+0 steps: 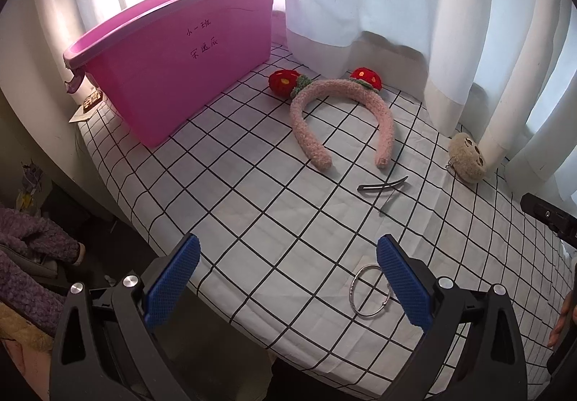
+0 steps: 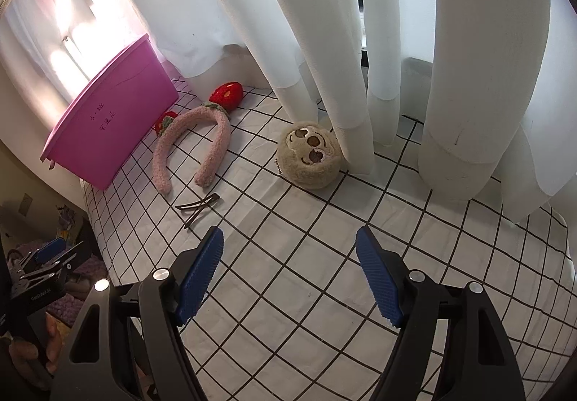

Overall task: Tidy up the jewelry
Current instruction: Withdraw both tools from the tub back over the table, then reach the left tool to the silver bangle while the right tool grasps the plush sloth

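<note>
The right gripper [image 2: 289, 242] is hovering wide open over the checked cloth [image 2: 324, 220] — nothing between its pads. A plush face [image 2: 311, 155] is lying ahead, touching the curtain [image 2: 324, 40].

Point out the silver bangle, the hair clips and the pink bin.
silver bangle [image 1: 368, 292], left wrist view, on its metal band at the left side.
hair clips [image 1: 383, 186], left wrist view, where the two dark clips cross.
pink bin [image 1: 187, 76], left wrist view, on its front wall.
</note>
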Demonstrator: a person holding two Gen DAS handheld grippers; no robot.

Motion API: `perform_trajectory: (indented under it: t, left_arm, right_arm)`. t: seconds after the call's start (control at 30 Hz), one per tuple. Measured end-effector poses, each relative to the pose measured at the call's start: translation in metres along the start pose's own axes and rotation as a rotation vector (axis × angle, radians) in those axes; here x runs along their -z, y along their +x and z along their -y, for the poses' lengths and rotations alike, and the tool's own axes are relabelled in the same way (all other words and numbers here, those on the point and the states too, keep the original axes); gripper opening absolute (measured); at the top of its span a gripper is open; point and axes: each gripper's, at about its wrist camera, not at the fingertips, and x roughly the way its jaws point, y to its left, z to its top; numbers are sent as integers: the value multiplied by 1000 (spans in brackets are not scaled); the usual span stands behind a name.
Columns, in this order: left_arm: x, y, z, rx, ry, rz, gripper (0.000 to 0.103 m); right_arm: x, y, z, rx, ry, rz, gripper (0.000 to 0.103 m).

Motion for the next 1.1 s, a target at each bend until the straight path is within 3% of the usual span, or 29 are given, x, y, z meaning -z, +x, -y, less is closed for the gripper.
perform_trajectory:
  t: [0.1,0.3,0.6,0.83,1.1]
  left_arm:
    - [4,12,2,28,-11,-23,97]
    - [22,26,15,13,-51,-68,97]
    - [63,27,37,-106,-280,-47,97]
    - [81,29,57,-160,-329,-41,97]
    - [81,42,70,-184,-369,-15,97]
  right_arm:
    - [-4,10,-3,20,-27,-6,73]
    - [-13,35,-2,7,-88,-28,73]
    - [-24,68,9,-87,-214,-47,73]
    - [-26,78,15,-116,-277,-52,73]
    - [-34,94,13,-124,-298,-34,73]
